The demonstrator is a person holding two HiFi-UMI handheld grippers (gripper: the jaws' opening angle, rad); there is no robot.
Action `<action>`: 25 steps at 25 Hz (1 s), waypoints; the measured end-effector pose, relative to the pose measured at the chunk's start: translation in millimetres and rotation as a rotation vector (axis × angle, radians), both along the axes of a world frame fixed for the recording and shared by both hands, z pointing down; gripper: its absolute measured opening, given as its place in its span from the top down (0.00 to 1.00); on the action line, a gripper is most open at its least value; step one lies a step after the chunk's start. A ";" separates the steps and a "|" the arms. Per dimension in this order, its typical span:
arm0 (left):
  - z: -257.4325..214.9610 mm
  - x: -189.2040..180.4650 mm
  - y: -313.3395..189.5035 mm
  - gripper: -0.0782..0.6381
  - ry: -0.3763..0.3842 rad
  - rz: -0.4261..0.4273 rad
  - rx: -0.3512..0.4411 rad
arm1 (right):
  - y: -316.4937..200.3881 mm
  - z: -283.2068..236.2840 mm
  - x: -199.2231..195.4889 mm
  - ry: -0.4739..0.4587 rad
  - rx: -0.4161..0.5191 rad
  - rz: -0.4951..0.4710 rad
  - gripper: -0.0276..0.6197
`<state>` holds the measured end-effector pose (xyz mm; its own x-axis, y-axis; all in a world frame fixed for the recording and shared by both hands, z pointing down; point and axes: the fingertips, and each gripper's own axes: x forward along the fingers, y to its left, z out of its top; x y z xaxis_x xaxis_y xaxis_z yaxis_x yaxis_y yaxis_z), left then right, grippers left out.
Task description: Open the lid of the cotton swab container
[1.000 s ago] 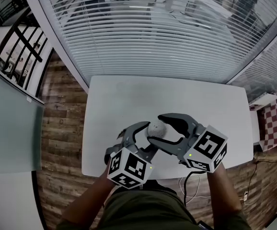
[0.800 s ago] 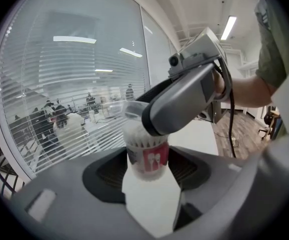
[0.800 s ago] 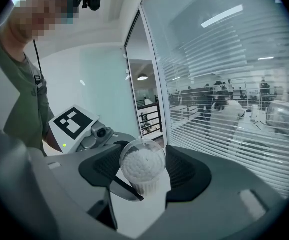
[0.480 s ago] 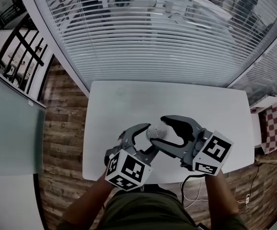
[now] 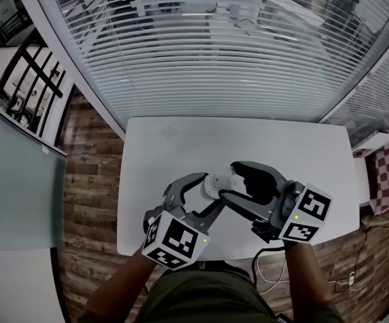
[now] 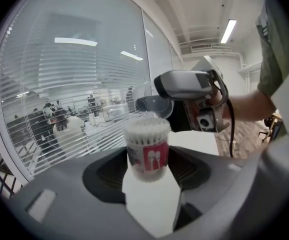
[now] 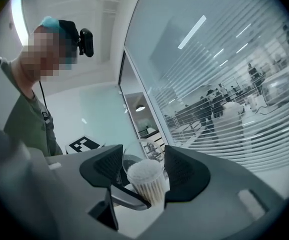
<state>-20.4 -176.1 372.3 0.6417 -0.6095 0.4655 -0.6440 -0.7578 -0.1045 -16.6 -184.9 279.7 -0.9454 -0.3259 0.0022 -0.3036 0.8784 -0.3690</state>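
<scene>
- A white table (image 5: 167,147) is standing against a wall of slatted blinds (image 5: 201,59), with wood floor (image 5: 87,180) showing on either side.
- The cotton swab container (image 6: 146,151) is sitting upright near the table's front edge. Its swab heads are showing bare at the top, and a red label is facing the left gripper view. I can't tell whether its base is touching the tabletop.
- The lid (image 6: 155,106), clear plastic, is hanging tilted just above the container's far rim. I can't tell whether it is touching the rim.
- The left gripper (image 6: 147,165) is clamping the container's body, with one pad pressing on each side.
- The right gripper (image 7: 143,165) is pinching the lid between its pads and reaching in from the right.
- Both forearms are coming up from the bottom edge of the head view, with a green shirt (image 5: 201,295) showing below them.
- A cable (image 5: 265,264) is trailing from the right gripper over the table's front edge.
</scene>
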 end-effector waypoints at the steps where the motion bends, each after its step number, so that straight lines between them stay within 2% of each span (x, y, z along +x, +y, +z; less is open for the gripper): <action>1: -1.0 0.1 -0.5 0.53 0.006 -0.002 -0.001 | -0.9 -1.6 2.6 -0.020 -0.008 0.004 0.54; 11: -8.6 6.1 -0.6 0.53 0.033 0.000 0.013 | -2.9 -7.7 22.8 -0.150 -0.068 0.028 0.54; 16: -12.4 5.7 -1.4 0.53 0.063 -0.009 0.008 | -4.5 -7.9 31.2 -0.180 -0.086 0.047 0.54; 25: -10.8 3.2 -2.5 0.53 0.060 -0.019 0.012 | -7.3 -0.2 42.1 -0.210 -0.125 0.070 0.56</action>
<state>-17.2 -178.6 361.5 0.6562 -0.6275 0.4191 -0.6638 -0.7442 -0.0748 25.4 -192.2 279.5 -0.9043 -0.4005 -0.1475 -0.2678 0.8016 -0.5345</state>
